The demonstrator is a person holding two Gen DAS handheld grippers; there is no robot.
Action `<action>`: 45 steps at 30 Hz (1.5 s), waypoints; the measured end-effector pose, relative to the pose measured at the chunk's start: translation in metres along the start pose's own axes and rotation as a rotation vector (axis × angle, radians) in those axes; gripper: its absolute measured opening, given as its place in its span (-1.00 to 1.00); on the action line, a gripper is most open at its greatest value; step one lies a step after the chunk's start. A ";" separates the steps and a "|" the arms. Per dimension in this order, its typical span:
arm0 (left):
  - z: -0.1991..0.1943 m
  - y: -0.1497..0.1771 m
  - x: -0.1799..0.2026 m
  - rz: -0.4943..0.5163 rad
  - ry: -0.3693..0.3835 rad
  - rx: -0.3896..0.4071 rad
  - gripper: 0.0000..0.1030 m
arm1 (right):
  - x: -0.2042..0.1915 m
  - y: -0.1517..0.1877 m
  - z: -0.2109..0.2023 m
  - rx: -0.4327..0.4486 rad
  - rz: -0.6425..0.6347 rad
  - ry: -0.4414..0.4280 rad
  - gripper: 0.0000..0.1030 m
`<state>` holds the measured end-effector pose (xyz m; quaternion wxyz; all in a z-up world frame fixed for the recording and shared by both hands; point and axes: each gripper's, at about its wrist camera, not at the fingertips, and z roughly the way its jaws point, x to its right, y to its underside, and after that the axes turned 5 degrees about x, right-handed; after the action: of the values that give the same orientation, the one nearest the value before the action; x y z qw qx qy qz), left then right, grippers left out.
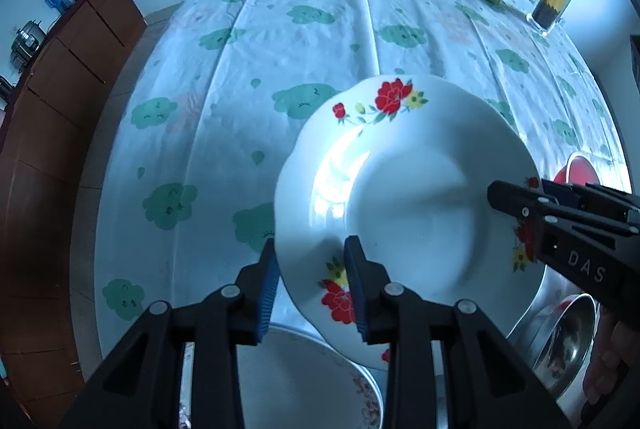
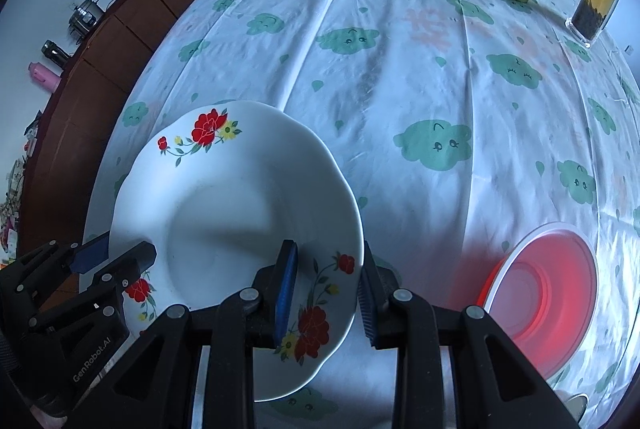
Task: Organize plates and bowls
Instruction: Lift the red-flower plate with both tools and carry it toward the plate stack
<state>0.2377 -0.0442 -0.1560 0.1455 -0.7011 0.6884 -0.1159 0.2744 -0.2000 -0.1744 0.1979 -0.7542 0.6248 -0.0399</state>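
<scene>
Two grippers, left gripper (image 1: 312,285) and right gripper (image 2: 326,293), each clench opposite rims of one flowered plate (image 1: 408,197), held above the tablecloth (image 1: 240,69). Only the left view shows a patterned bowl (image 1: 304,381) and steel bowl (image 1: 568,345); one red bowl (image 2: 548,293) lies right.

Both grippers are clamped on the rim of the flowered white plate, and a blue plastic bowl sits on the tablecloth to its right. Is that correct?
One detail is wrong: the plastic bowl is red, not blue, as the right wrist view shows. The rest holds: the left gripper and right gripper both clamp the rim of the flowered white plate, and the bowl sits on the tablecloth to its right.
</scene>
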 end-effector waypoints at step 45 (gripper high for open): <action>-0.049 0.029 -0.038 -0.001 0.011 0.055 -0.40 | -0.048 0.033 -0.038 0.032 -0.003 -0.003 -0.40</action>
<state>0.1917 -0.0089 -0.1197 0.1609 -0.6966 0.6853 -0.1388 0.2218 -0.1683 -0.1425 0.2110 -0.7518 0.6228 -0.0489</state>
